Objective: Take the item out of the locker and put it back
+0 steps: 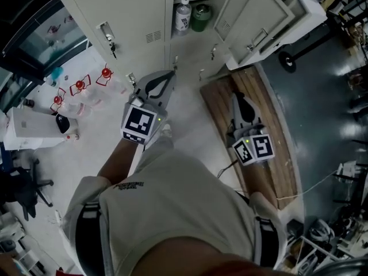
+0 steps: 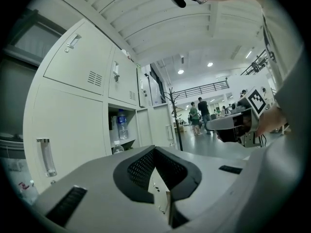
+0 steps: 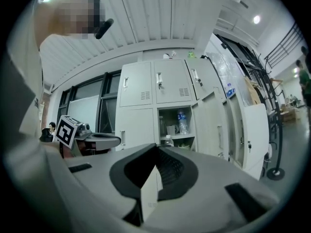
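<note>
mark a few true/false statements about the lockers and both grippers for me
1. One locker stands open with a water bottle inside. True.
2. The right gripper is holding the water bottle. False: its jaws are together with nothing between them, and the bottle is on its shelf.
3. A green container stands beside the bottle. True.
4. The left gripper is reaching inside the locker. False: it is out in front of the lockers, jaws together and empty.
</note>
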A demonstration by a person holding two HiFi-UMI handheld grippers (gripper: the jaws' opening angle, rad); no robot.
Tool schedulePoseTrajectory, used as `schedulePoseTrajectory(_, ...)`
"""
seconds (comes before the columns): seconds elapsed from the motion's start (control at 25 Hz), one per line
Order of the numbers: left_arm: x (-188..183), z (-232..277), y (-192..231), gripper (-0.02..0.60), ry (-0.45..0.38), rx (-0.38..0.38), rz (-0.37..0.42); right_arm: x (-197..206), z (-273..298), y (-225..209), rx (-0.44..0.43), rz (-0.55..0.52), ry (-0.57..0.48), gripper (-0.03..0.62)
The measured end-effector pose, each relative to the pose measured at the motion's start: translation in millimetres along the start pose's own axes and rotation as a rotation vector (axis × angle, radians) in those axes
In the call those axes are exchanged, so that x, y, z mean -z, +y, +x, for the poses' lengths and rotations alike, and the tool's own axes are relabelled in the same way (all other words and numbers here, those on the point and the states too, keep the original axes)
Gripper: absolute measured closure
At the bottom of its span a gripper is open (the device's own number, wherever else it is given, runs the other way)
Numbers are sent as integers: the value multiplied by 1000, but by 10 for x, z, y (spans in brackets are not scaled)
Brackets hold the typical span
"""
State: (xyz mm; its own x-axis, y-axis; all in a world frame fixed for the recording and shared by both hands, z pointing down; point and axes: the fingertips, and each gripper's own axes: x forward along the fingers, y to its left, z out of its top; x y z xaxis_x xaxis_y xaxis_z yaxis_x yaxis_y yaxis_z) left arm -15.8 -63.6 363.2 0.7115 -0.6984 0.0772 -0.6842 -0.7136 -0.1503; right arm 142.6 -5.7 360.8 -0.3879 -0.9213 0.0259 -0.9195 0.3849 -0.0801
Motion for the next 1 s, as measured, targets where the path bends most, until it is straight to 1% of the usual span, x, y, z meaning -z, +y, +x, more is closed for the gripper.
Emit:
schedulePoseTrajectory(0.08, 20, 140, 157, 568, -2, 1, 11, -23, 197, -66, 3, 2, 0, 591)
schedulePoseTrajectory(0.36, 43, 584, 664, 568, -3, 25, -5, -105, 901, -279, 18, 4, -7, 591)
schedulePoseTrajectory(0.44, 46, 672, 785, 569, 5, 34, -1, -117, 1092, -317, 20, 4, -10, 591)
schedulePoseTrajectory(0.56, 51, 786, 925, 568, -5, 46, 1, -140, 1329, -344, 20, -7, -16, 591)
schedulePoseTrajectory(0.76, 26, 882, 1092, 568, -28, 50, 6, -176, 1572, -340, 16, -23, -21, 591)
schedulePoseTrajectory(1.0, -17, 934, 1215, 568, -40, 31, 6, -217, 1763, -367, -2, -31, -19, 591)
